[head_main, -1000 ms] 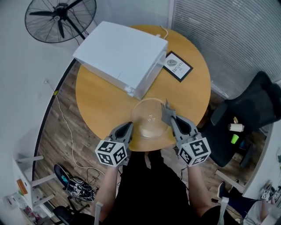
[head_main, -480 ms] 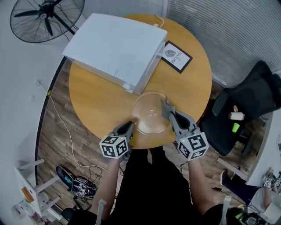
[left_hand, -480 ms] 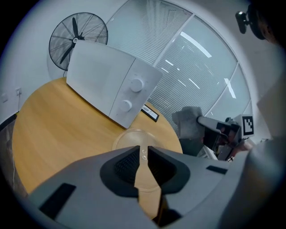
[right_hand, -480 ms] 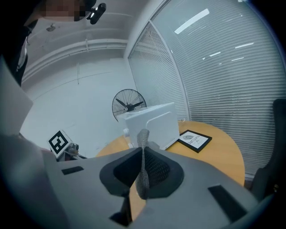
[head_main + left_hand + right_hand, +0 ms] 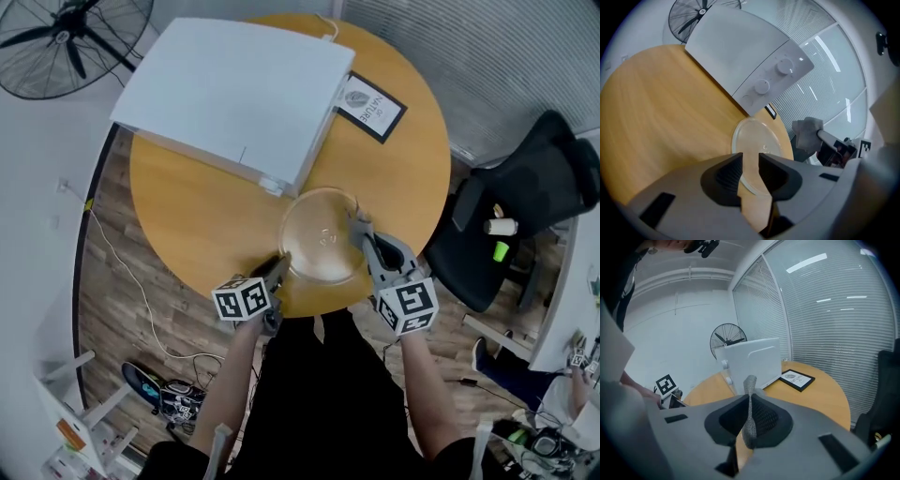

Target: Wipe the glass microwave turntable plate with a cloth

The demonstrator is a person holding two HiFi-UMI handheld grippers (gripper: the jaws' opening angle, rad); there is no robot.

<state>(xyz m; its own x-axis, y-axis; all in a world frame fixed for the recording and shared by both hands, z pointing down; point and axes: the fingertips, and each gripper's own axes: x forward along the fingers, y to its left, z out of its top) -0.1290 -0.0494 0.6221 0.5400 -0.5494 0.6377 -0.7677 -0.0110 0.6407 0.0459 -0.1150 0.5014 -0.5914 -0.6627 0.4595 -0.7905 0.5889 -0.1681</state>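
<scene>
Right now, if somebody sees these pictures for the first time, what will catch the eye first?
A clear round glass turntable plate lies near the person's edge of the round wooden table, with a big white microwave behind it. By the plate's right rim, the right gripper is shut on a grey mesh cloth.

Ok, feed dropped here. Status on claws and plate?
Left claw open, jaws just opened, plate rim in gap. Right claw shut on cloth. Plate on table, way clear.

Clear glass plate point(image 5: 323, 234), wood table point(image 5: 197, 216), mesh cloth point(image 5: 749, 418)
</scene>
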